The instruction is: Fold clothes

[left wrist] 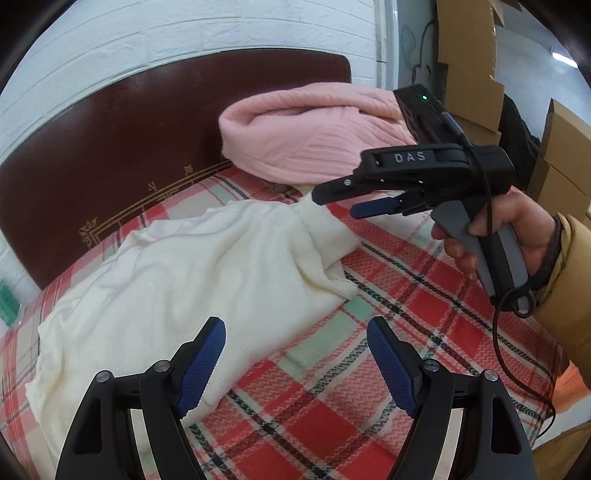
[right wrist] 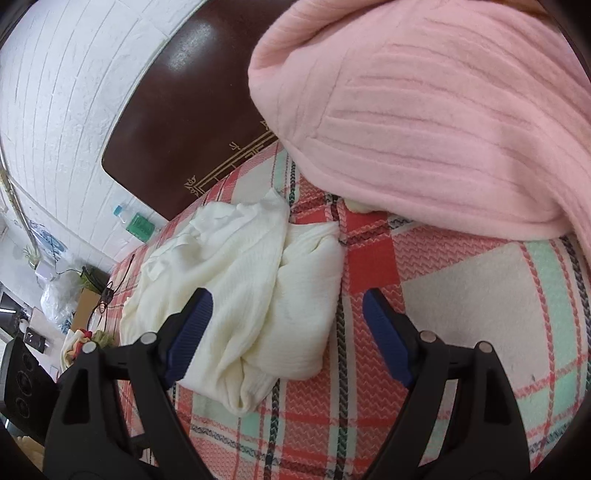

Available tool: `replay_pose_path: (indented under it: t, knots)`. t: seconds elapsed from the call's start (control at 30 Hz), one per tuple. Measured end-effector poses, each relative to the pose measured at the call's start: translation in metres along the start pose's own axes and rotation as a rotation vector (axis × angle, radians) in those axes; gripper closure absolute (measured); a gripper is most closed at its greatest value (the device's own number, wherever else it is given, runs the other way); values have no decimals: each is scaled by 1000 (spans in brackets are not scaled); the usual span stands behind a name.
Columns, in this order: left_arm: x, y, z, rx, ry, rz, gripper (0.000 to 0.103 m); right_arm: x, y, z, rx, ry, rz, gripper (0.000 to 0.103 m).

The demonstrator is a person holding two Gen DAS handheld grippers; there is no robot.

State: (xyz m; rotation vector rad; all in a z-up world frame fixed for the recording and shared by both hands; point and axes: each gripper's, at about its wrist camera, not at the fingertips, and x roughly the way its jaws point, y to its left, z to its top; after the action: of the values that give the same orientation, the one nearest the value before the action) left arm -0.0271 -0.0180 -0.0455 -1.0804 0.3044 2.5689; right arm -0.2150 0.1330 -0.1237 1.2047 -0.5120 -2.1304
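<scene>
White brick wall (left wrist: pixel 184 33) and a dark brown headboard (left wrist: pixel 110 147) stand behind a bed covered in a red, green and cream plaid blanket (left wrist: pixel 332 387). On the left of the blanket lies a rumpled cream garment (left wrist: pixel 177 273), one sleeve stretching toward the middle. Over it the left gripper (left wrist: pixel 295 354) hovers with fingers spread apart, holding nothing. Behind, a folded pink sweater (left wrist: pixel 306 136) rests by the headboard. Farther right, a hand (left wrist: pixel 517 229) holds the right gripper (right wrist: pixel 286 328), its fingers likewise released above the cream sleeve.
</scene>
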Motion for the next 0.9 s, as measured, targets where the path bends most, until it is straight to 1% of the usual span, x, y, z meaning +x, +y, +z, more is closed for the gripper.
replay_pose_path:
  t: [0.07, 0.27, 0.33, 0.43, 0.57, 0.6, 0.63, 0.7, 0.73, 0.77, 0.8, 0.87, 0.9]
  knots:
    - [9, -5, 1, 40, 6, 21, 22, 13, -1, 2, -2, 33, 29, 19]
    - [39, -18, 6, 149, 50, 84, 22, 28, 4, 9, 27, 67, 157, 18]
    - [47, -22, 4, 185, 52, 104, 22, 34, 5, 12, 36, 78, 200, 18]
    - [60, -24, 3, 194, 72, 126, 22, 41, 8, 15, 46, 95, 255, 18]
    - [66, -20, 7, 178, 62, 118, 21, 49, 15, 18, 12, 118, 219, 18]
    - [67, -19, 8, 179, 59, 111, 21, 50, 18, 18, 5, 121, 213, 17]
    - [67, -16, 8, 168, 58, 97, 21, 52, 21, 19, 2, 120, 217, 12]
    - [68, -9, 8, 139, 59, 69, 21, 55, 25, 19, -12, 115, 220, 6]
    - [68, -5, 8, 122, 60, 57, 23, 57, 29, 19, -28, 117, 213, 4]
    - [68, -1, 8, 105, 61, 44, 28, 59, 32, 18, -47, 118, 206, 3]
    - [68, 2, 8, 97, 58, 34, 30, 61, 35, 18, -69, 117, 200, 3]
    - [66, 7, 8, 77, 51, 23, 43, 65, 38, 17, -102, 120, 195, 3]
    - [66, 10, 7, 63, 52, 11, 44, 66, 39, 17, -113, 124, 195, 2]
